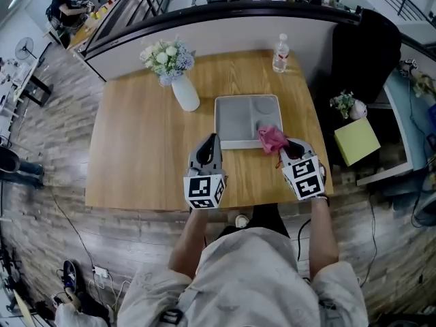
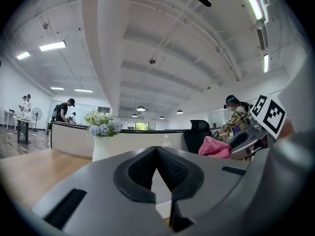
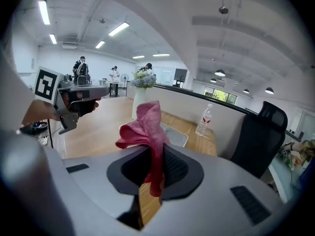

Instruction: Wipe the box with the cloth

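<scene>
Right gripper view: right gripper (image 3: 155, 154) pinches cloth (image 3: 147, 124), seemingly upright along jaws

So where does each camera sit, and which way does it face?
Head view: on the head, facing down at table, grey box, forearms.
Left gripper view: on left tongs, along shut jaws toward flower vase.
Right gripper view: on right tongs, along jaws clamping pink cloth.
Both gripper views share the flower vase and pink cloth.

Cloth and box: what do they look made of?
The cloth looks like microfibre or terry: fuzzy pink nap, limp soft folds. The box is probably moulded plastic with a matte grey finish: smooth walls, rounded corners. Coated metal can't be ruled out.
</scene>
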`<action>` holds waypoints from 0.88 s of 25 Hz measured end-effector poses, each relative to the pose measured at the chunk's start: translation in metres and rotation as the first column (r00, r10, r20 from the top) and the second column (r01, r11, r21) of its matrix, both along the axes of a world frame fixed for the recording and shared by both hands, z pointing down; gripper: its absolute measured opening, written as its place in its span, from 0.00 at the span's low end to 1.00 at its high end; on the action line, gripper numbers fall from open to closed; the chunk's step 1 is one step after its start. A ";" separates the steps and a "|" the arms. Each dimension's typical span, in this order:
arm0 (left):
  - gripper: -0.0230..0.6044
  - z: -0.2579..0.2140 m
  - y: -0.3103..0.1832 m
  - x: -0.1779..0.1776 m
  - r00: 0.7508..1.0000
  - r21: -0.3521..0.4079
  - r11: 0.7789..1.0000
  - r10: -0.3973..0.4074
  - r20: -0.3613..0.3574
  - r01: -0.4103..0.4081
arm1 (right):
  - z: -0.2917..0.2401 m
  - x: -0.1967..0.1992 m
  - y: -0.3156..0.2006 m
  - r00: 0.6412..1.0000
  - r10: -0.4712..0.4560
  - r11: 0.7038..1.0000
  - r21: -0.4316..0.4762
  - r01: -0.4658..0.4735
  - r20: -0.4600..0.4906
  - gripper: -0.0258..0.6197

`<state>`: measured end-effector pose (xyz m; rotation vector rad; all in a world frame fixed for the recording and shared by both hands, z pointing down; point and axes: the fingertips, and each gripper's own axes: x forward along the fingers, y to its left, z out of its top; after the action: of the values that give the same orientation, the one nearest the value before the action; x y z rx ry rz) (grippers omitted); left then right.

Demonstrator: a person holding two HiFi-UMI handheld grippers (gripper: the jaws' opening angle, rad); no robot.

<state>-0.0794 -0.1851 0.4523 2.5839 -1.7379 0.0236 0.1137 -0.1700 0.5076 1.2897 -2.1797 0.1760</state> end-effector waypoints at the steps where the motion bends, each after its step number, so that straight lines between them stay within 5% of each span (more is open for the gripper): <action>1: 0.05 -0.002 -0.001 0.001 1.000 0.003 1.000 0.005 0.002 -0.005 | -0.004 0.006 0.001 1.000 0.013 1.000 0.018 -0.013 0.013 0.14; 10: 0.05 -0.004 0.001 0.000 1.000 0.005 1.000 0.008 0.013 -0.008 | -0.029 0.032 0.013 0.986 0.091 0.984 0.140 -0.111 0.143 0.14; 22: 0.05 -0.010 0.010 -0.007 1.000 0.019 1.000 -0.011 0.002 0.011 | -0.058 0.055 0.019 0.923 0.167 0.922 0.276 -0.271 0.347 0.14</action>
<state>-0.0860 -0.1753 0.4423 2.5881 -1.7622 0.0103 0.1684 -0.1506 0.4500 1.8032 -2.3970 0.1305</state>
